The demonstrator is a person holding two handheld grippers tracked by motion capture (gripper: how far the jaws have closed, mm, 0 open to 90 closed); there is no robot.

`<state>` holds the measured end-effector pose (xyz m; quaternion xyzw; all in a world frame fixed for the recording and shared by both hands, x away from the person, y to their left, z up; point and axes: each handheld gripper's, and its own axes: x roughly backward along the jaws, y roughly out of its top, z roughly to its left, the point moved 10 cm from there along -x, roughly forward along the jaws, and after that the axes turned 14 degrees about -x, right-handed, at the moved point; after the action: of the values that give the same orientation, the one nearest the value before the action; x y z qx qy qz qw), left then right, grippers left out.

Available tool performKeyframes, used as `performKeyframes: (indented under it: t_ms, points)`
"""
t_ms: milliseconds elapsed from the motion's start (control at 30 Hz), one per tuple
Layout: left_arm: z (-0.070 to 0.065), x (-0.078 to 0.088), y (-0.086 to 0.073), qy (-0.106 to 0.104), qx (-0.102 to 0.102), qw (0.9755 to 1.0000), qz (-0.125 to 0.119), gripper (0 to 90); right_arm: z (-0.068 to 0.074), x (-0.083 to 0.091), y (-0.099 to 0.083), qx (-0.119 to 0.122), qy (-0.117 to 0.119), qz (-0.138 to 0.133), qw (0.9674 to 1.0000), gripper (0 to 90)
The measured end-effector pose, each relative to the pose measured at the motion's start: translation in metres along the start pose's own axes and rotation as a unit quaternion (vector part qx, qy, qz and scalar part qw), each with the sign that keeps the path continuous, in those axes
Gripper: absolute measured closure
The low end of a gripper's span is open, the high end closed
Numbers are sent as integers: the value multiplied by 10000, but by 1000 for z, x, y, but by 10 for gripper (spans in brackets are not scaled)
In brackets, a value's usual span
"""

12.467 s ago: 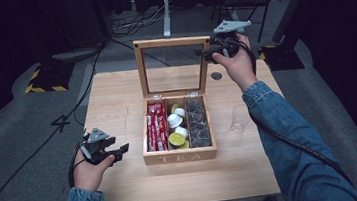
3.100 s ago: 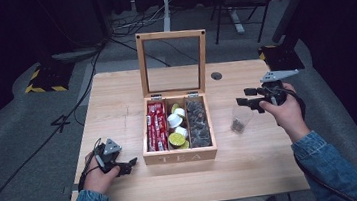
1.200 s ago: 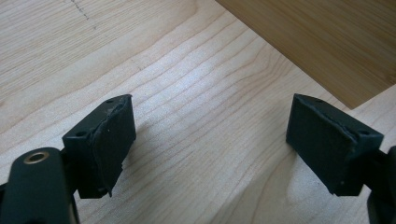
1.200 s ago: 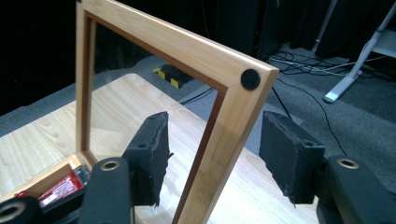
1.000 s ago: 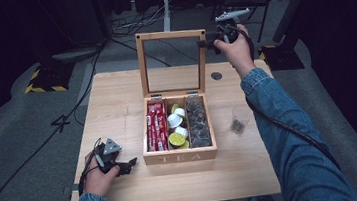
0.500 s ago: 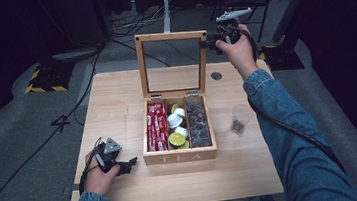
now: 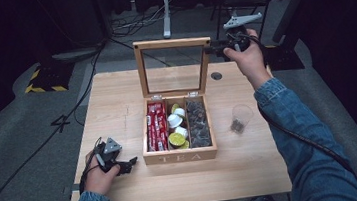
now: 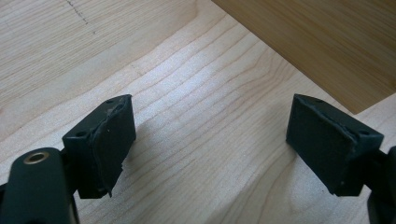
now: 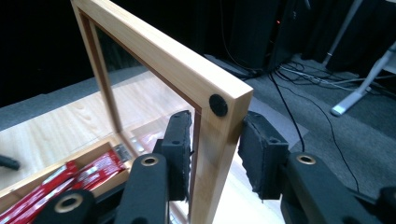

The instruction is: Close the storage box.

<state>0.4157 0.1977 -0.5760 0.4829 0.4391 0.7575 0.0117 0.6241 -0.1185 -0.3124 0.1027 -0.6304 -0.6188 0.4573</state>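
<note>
Two jaws of the right gripper have just been closing around the upright lid of the tea box, which is not yet lowered; the left gripper rests open.

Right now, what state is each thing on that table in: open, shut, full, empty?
Tea box: open, three compartments filled.
Lid: upright, glass pane in a wooden frame.
Right gripper: jaws either side of the lid's corner, just been closing.
Left gripper: open, nothing between the jaws, low over the table.
Plastic cup: upright, something dark at the bottom.
</note>
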Motion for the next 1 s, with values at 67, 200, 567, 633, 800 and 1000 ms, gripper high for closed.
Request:
performKeyframes:
  t_ms: [67,200,567,633,800,1000]
  points:
    - [0,0,0,-2,0,10000,-2,162,6,6,-4,35,64,-27,10000,657]
    - [0,0,0,0,-4,10000,2,162,19,17,-11,179,214,-47,9996,667]
    - [0,0,0,-8,-10,10000,12,162,47,35,-36,598,354,53,9976,647]
    - [0,0,0,-8,-10,10000,11,162,51,37,-40,568,354,51,9977,638]
    - [0,0,0,-9,-8,10000,9,162,60,43,-52,618,324,110,9975,618]
    - [0,0,0,-8,-9,10000,11,162,71,49,-71,569,395,171,9974,578]
